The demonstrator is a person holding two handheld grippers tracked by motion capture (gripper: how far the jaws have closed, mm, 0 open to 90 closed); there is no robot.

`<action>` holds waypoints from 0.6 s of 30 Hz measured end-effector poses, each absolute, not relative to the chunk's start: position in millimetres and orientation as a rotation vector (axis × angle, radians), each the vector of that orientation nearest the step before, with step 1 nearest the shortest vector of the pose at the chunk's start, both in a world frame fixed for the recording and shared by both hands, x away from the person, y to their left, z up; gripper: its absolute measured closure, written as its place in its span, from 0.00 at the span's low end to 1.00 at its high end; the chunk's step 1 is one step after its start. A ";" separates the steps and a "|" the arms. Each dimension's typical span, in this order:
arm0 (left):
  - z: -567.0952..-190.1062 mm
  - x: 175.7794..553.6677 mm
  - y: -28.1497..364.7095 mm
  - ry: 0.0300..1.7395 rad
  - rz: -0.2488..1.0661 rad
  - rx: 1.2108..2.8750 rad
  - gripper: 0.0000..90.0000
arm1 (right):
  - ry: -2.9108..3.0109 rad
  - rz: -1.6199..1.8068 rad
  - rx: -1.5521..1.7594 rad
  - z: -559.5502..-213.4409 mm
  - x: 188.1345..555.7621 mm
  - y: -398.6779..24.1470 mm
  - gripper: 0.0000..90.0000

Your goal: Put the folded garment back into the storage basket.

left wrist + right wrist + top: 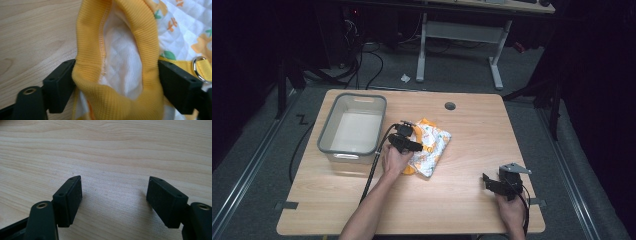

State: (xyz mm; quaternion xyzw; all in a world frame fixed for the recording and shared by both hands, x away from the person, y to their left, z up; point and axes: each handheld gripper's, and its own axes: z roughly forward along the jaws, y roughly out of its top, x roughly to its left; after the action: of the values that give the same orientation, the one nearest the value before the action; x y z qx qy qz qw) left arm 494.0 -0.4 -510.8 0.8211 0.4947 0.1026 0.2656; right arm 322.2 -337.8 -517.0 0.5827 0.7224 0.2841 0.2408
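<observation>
Left gripper view: my left gripper [117, 75] jaws pinch the garment's yellow ribbed cuff [87, 62]; loose fabric could slip free.

Near the table's [462, 200] middle: a garment [432, 145], just right of a tub [352, 127] by the left edge. Over the garment's left end, around its ribbed band [147, 40]: the left gripper [406, 136]. Well apart, toward the front right corner: the right gripper [488, 181].
</observation>
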 end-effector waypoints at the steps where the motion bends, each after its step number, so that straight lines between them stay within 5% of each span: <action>1: -510.5 493.1 -1.6 1.329 0.283 2.224 0.28 | 1.976 0.777 1.594 -517.0 322.2 -337.8 0.32; 11: -506.4 488.6 -5.2 1.225 0.238 2.257 0.64 | 1.976 0.777 1.594 -517.0 322.2 -337.8 0.32; 18: -506.1 489.5 -3.0 1.218 0.176 2.240 0.77 | 1.976 0.777 1.594 -517.0 322.2 -337.8 0.32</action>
State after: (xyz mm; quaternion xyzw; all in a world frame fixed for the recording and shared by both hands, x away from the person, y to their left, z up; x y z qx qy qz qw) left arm 489.5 -3.0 -506.1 0.8391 0.4562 0.0659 0.2889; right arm 322.2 -337.8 -517.0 0.5827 0.7224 0.2840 0.2407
